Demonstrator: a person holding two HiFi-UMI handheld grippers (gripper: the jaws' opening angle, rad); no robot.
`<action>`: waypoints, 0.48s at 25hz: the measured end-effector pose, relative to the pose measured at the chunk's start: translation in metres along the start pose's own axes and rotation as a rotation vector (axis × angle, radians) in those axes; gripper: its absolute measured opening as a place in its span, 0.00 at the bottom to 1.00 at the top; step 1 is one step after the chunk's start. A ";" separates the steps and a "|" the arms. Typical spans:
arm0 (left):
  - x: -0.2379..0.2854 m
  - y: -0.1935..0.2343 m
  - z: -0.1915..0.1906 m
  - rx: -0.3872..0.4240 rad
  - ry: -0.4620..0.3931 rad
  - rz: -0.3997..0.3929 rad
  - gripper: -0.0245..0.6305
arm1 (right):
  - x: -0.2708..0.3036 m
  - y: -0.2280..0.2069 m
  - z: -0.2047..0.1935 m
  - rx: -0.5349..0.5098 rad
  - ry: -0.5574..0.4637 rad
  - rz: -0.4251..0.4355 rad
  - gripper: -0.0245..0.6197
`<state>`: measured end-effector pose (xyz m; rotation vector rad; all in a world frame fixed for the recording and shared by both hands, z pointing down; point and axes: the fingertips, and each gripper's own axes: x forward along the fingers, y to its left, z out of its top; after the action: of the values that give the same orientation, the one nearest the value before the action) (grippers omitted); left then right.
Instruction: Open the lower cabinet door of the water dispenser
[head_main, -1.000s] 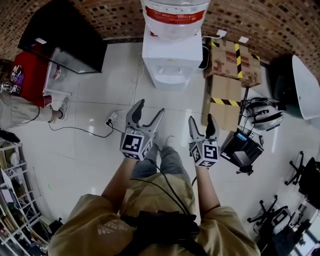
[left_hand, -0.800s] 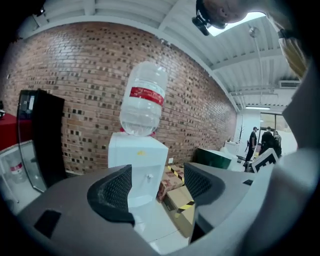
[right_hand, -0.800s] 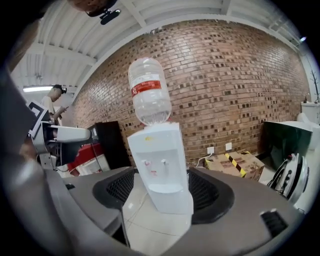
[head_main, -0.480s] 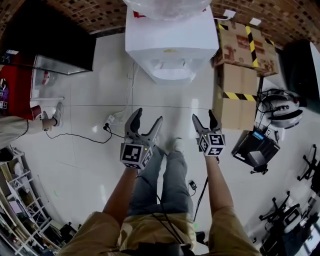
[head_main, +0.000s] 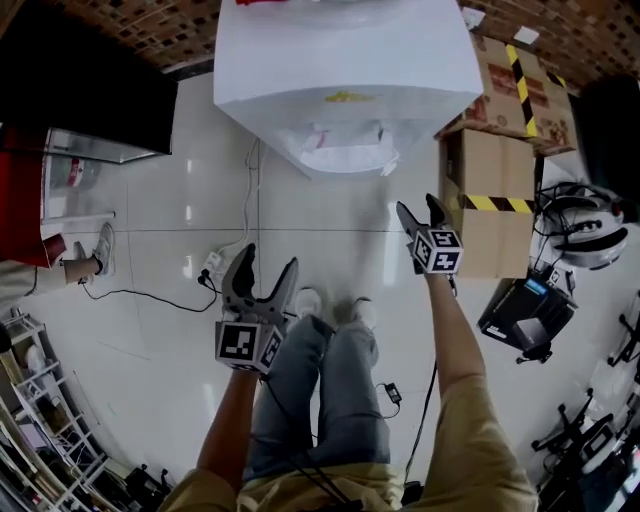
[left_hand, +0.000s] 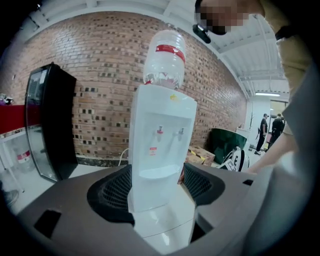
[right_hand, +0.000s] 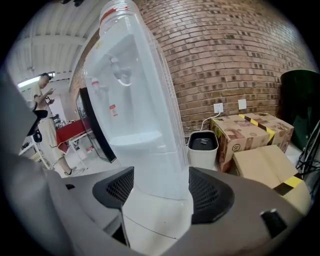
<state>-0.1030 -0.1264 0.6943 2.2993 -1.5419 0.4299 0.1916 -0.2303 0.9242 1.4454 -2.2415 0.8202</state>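
Observation:
The white water dispenser (head_main: 345, 90) stands against the brick wall, with a clear bottle on top (left_hand: 164, 62). Its lower front below the drip tray (left_hand: 150, 192) shows between the jaws in the left gripper view and looks shut. My left gripper (head_main: 267, 268) is held open over the floor, short of the dispenser and left of my feet, with nothing between its jaws. Further forward, my right gripper (head_main: 420, 212) is also open and empty, near the dispenser's right front corner. From the right gripper view I see the dispenser (right_hand: 135, 125) at an angle, close ahead.
Cardboard boxes with yellow-black tape (head_main: 500, 150) stand right of the dispenser, and a small white bin (right_hand: 202, 147) sits behind it. A black cabinet (head_main: 80, 90) is at the left. A power strip and cable (head_main: 212, 265) lie on the tiled floor. Black equipment (head_main: 525, 315) sits at the right.
Both grippers have sunk towards the floor and the view has come closer to the dispenser. The right gripper went further forward than the left. Both stayed open.

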 end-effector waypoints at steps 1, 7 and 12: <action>0.001 0.006 -0.005 -0.006 0.009 0.008 0.52 | 0.012 -0.008 0.002 -0.008 0.003 0.005 0.59; 0.008 0.025 -0.020 -0.008 0.023 0.026 0.52 | 0.077 -0.034 0.013 -0.165 0.082 0.073 0.60; 0.026 0.026 -0.028 -0.033 0.019 0.023 0.52 | 0.116 -0.032 0.006 -0.169 0.136 0.142 0.60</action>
<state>-0.1190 -0.1445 0.7337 2.2482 -1.5570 0.4273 0.1717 -0.3260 0.9950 1.1313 -2.2692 0.7280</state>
